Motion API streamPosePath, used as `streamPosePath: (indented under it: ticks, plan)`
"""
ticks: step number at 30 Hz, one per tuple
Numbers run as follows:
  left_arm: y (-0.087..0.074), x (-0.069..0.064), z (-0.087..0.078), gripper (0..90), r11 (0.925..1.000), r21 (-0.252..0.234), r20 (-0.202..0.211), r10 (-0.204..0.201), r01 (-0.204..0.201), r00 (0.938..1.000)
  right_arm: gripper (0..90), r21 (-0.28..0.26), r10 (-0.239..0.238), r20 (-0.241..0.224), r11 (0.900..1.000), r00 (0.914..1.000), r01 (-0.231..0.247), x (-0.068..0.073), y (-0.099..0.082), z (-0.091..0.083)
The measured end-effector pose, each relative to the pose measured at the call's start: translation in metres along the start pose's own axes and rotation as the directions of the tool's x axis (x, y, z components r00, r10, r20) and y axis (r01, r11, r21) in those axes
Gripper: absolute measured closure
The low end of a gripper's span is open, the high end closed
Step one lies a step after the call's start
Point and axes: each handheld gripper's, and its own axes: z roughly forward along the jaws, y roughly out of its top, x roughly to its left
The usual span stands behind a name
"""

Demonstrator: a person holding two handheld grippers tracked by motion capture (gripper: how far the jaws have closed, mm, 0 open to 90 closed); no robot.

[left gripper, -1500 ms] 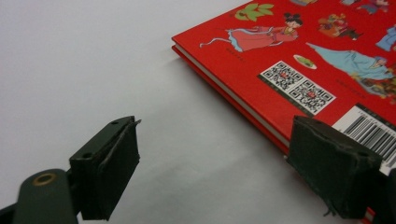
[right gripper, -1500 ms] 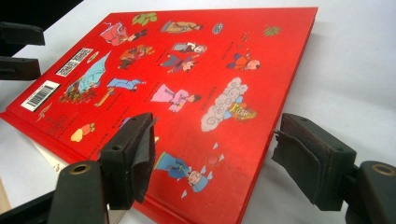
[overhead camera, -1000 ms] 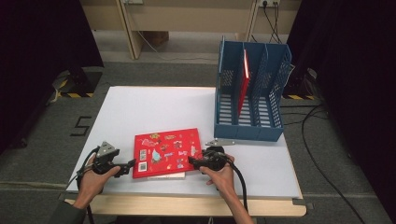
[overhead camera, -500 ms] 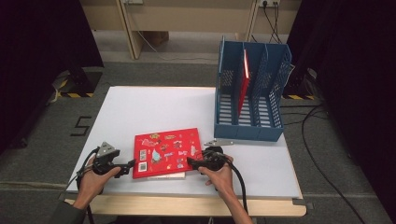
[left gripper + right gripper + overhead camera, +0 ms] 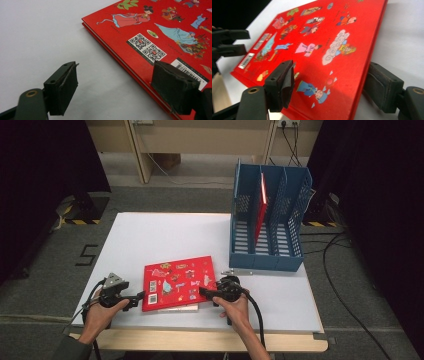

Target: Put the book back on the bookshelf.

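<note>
Hiding white pages beneath, red book (image 5: 177,282) between right gripper (image 5: 206,292) jaws.

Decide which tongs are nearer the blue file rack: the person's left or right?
Right. The right tongs straddle the red book's near-rack edge, just below the blue file rack; the left tongs sit at the book's far edge.

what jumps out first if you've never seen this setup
A bright red picture book lies flat near the front edge of the white table, dotted with cartoon figures. A claw sits at each side of it: the left claw open by its corner, the right claw open astride its edge. A blue file rack stands at the table's right.
</note>
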Motion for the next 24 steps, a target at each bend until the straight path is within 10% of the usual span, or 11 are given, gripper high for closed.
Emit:
streamPosePath:
  ticks: [24]
  plan:
    - [-0.003, 0.0, 0.004, 20.1, 0.9994, 0.034, 0.004, 0.0, 0.0, 1.0, 57.9, -0.204, 0.017, -0.088, 0.9783, 0.9959, -0.035, 0.025, 0.02, -0.017]
